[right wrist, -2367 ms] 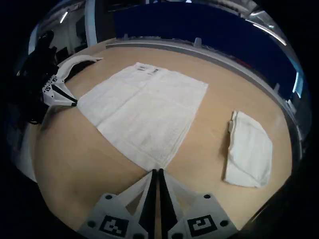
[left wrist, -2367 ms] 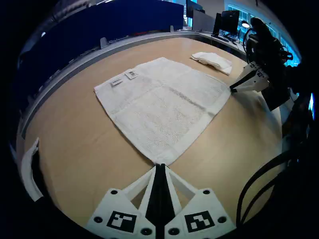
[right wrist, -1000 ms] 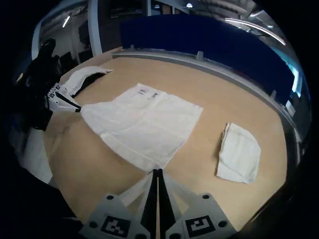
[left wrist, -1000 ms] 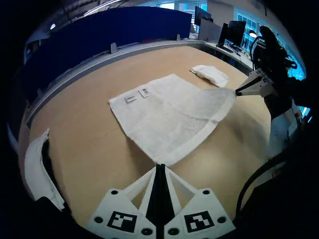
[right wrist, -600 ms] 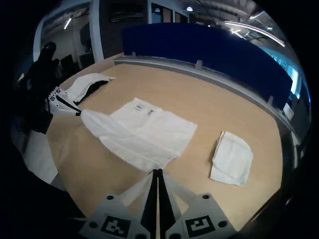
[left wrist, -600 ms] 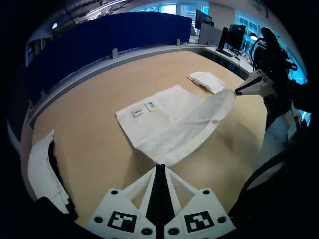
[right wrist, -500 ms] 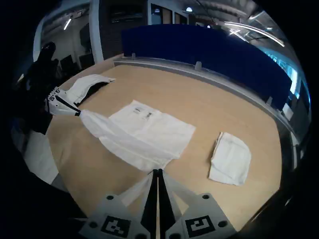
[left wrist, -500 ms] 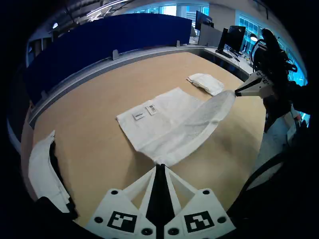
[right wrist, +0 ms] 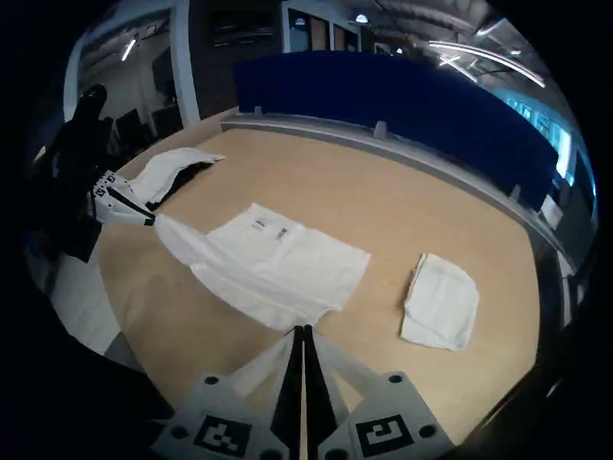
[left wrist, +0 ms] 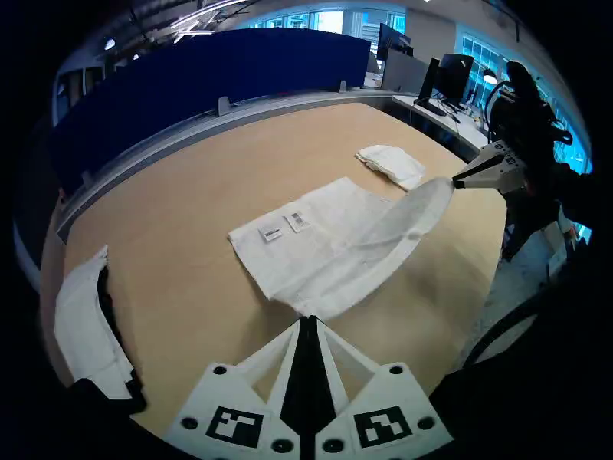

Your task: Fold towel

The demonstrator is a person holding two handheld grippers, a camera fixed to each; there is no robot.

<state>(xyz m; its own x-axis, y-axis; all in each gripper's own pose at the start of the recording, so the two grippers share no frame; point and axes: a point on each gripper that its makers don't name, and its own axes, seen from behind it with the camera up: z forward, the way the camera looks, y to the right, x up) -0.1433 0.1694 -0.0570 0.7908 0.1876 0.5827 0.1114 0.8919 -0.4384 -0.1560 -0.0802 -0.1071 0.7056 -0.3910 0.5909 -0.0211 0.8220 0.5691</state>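
We hold the left gripper (left wrist: 308, 320) clamped on one near corner of the towel (left wrist: 329, 230) and the right gripper (right wrist: 303, 330) clamped on the other. That edge hangs raised, while the far half lies flat on the table (left wrist: 191, 199).

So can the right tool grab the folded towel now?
Probably not yet: the right tool is shut on a corner of the spread towel. Nothing stands between it and the folded towel, so it likely could after letting go.
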